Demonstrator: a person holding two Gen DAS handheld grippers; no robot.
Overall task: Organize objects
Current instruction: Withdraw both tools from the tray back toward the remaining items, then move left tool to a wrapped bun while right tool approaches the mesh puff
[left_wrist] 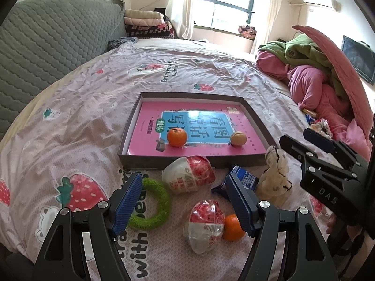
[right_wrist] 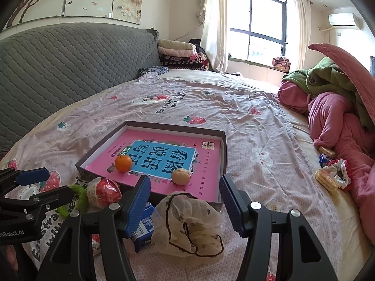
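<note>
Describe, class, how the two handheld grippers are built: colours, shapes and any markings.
Both the left gripper and the right gripper have black angular frames with triangular cut-outs, silver round bolts and blue ribbed finger pads. The right one's body reads "DAS"; the left one's reads "nRobot.AI", partly cut off.

A wide bed under a pale pink strawberry-print sheet (right_wrist: 246,117) fills the room, backed by a grey quilted headboard (right_wrist: 70,65). Daylight pours through a dark-framed window (right_wrist: 257,23) flanked by cream curtains (right_wrist: 214,23); a white air conditioner (right_wrist: 343,20) hangs high on the wall.
</note>
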